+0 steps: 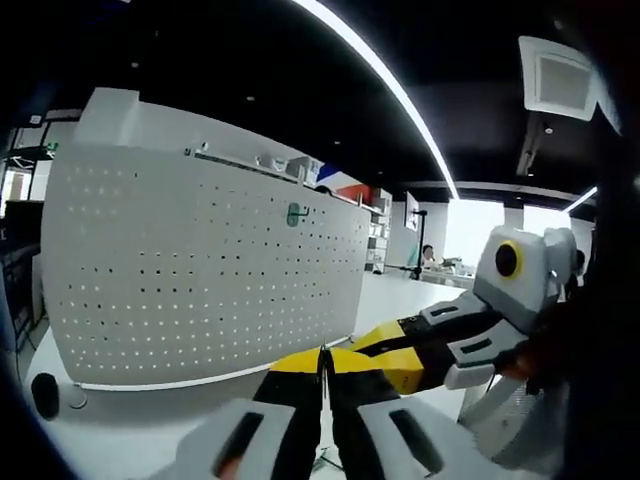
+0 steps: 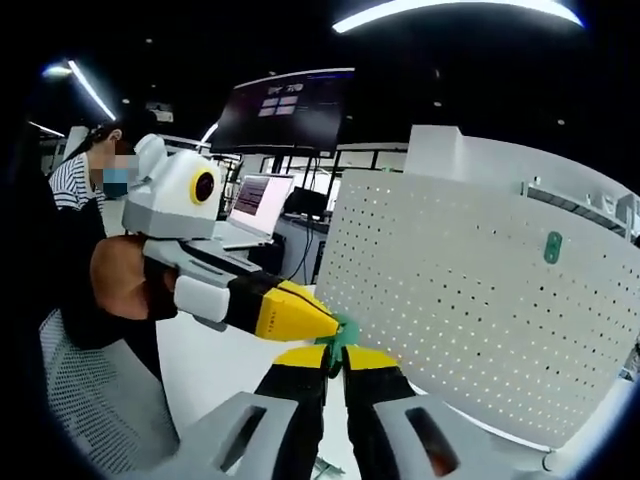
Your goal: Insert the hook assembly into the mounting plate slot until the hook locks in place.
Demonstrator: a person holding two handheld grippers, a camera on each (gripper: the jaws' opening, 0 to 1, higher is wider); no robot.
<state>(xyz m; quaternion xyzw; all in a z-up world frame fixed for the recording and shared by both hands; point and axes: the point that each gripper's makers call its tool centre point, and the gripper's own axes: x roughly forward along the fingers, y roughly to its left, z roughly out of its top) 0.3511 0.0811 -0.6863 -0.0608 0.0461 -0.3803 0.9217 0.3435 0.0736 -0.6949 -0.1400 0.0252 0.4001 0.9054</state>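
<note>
Left gripper view, left to right: the white pegboard (image 1: 210, 270) stands upright on the white table (image 1: 120, 440), one green hook (image 1: 294, 213) already seated high on its face. The left gripper (image 1: 322, 385) rises from the bottom of that view with its yellow-tipped jaws pressed together; nothing visible between them. The right gripper (image 1: 405, 350) comes in from the right, tips converging on the same spot.

Right gripper view, left to right: a person in a striped top (image 2: 75, 185) sits behind, with monitors (image 2: 285, 110) beyond. The left gripper (image 2: 300, 318) reaches in, its yellow tip touching a small green piece, evidently the hook assembly (image 2: 345, 335). The right gripper (image 2: 335, 365) has its jaws pinched on that piece from below. The piece is mostly covered by the tips, so which gripper truly bears it I can't settle; I judge the right.

The pegboard (image 2: 480, 300) lies just beyond, the mounted hook (image 2: 552, 247) upper right.

Judgement on the step: hand-off or regrip ahead of insertion. To do it well, settle the grip so the hook's pegs face the board squarely, free the left tip, then approach a hole row straight on and press until it seats. A skewed grip would likely jam.
</note>
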